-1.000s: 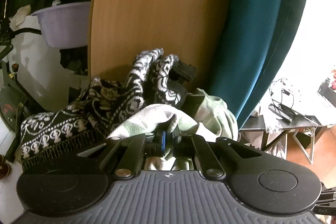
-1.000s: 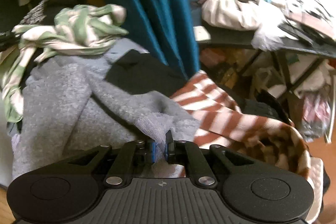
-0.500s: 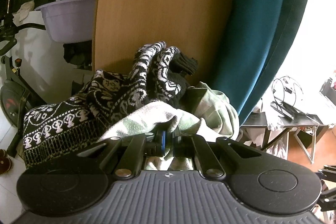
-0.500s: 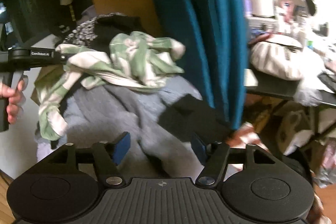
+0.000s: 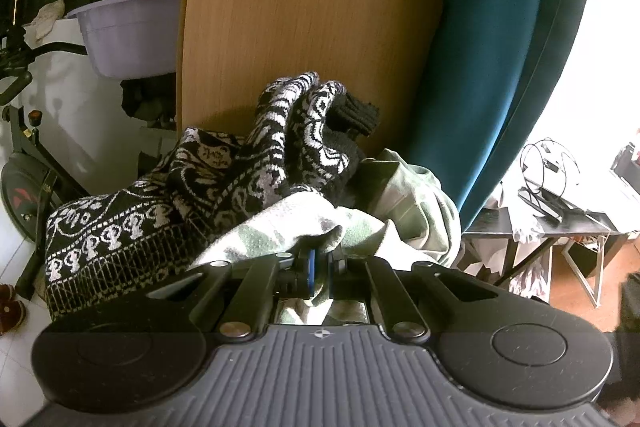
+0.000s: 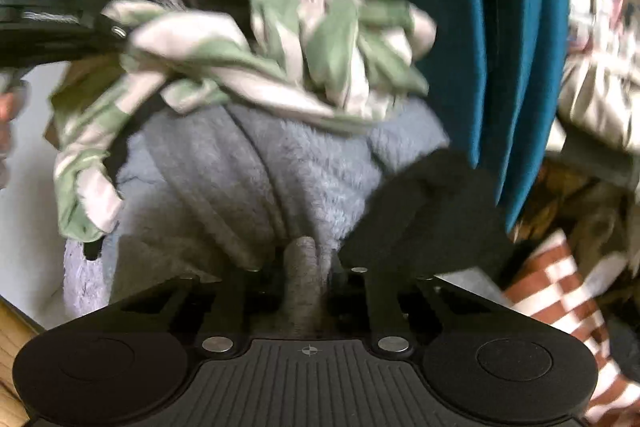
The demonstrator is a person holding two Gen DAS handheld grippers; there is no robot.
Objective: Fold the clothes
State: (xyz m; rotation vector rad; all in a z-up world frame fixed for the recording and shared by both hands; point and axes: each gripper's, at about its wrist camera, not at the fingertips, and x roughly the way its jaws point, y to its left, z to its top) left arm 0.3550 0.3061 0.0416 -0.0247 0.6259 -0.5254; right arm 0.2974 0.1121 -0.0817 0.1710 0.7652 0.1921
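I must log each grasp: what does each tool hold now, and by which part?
The left tool pinches an edge fold of the green and white garment. The right tool pinches a fold of the grey fleece.

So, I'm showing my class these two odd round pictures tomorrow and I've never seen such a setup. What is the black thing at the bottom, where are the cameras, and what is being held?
There is no robot here. A person holds a hand-held two-finger gripper in each hand, and a wide-angle camera on each one looks forward along its fingers. The black shape at the bottom is the gripper's own body.

In the left view, the left gripper is shut on a green and white garment, beside a black and white patterned knit.

In the right view, the right gripper appears shut on a fold of a grey fleece garment. The same green garment lies across the fleece, over a heap of clothes. This view is blurred.
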